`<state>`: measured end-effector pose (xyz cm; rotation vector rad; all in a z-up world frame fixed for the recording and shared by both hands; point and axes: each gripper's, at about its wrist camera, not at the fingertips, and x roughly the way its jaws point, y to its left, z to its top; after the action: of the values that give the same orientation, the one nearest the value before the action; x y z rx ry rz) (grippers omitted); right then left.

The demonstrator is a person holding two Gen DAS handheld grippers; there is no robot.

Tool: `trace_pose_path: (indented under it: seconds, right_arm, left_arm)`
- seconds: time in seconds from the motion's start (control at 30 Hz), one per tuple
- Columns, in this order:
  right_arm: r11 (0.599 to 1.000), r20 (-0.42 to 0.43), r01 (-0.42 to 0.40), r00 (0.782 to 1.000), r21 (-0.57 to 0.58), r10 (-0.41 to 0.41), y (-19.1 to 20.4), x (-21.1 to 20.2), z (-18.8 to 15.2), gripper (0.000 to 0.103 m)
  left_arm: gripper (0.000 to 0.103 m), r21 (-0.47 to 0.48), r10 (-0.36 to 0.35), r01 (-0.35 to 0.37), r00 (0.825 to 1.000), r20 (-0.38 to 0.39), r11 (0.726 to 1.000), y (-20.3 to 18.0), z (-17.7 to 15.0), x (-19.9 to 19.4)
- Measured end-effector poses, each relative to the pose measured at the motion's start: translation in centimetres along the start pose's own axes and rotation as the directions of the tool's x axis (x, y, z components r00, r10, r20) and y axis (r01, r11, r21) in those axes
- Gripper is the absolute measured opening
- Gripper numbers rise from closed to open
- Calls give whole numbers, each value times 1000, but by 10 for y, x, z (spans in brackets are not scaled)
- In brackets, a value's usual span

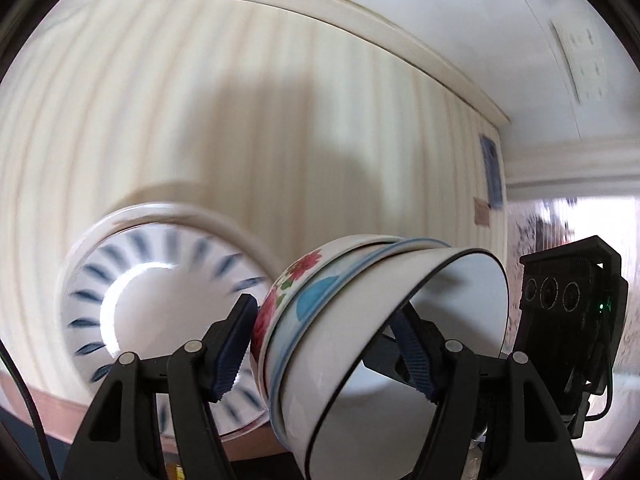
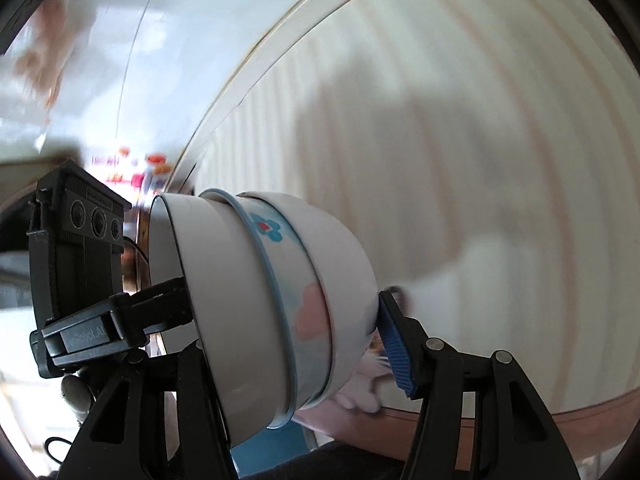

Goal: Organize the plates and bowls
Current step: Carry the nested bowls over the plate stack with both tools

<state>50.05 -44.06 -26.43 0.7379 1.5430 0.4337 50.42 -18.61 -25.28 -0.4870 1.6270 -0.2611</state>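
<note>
A nested stack of bowls (image 1: 360,340) hangs tipped on its side above the striped bench (image 1: 240,120), carried between both tools. The left gripper (image 1: 332,344) has its jaws clamped across the stack, and so does the right gripper (image 2: 288,320). A blue-patterned plate (image 1: 132,292) lies at ten o'clock of the stack. To carry well, both hands should move together, level the stack, and keep pressure even so no bowl slides out.

One label is showing: pale lettering reading roughly "GenRobot.AI" (first letters blurred) on the left gripper's black body (image 2: 86,334), lower left of the right wrist view.
</note>
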Motion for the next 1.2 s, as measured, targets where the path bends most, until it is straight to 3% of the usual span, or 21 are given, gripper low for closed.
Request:
trace_pose_path:
  seconds: [0.23, 0.5, 0.87, 1.2]
  right_arm:
    - [995, -111, -18, 994, -101, 7, 52, 66, 5, 60]
    - [983, -210, -19, 978, -183, -20, 88, 129, -15, 60]
    - [976, -224, 24, 972, -215, -73, 98, 162, -9, 60]
    - [975, -224, 33, 971, -220, -83, 93, 161, -9, 60]
  left_arm:
    - [66, -146, 16, -8, 998, 57, 989, 58, -10, -17]
    - [66, -231, 19, -2, 997, 73, 973, 101, -14, -19]
    - [66, -209, 21, -9, 998, 56, 978, 111, -11, -10]
    - [66, -162, 55, -45, 997, 62, 986, 110, -12, -13]
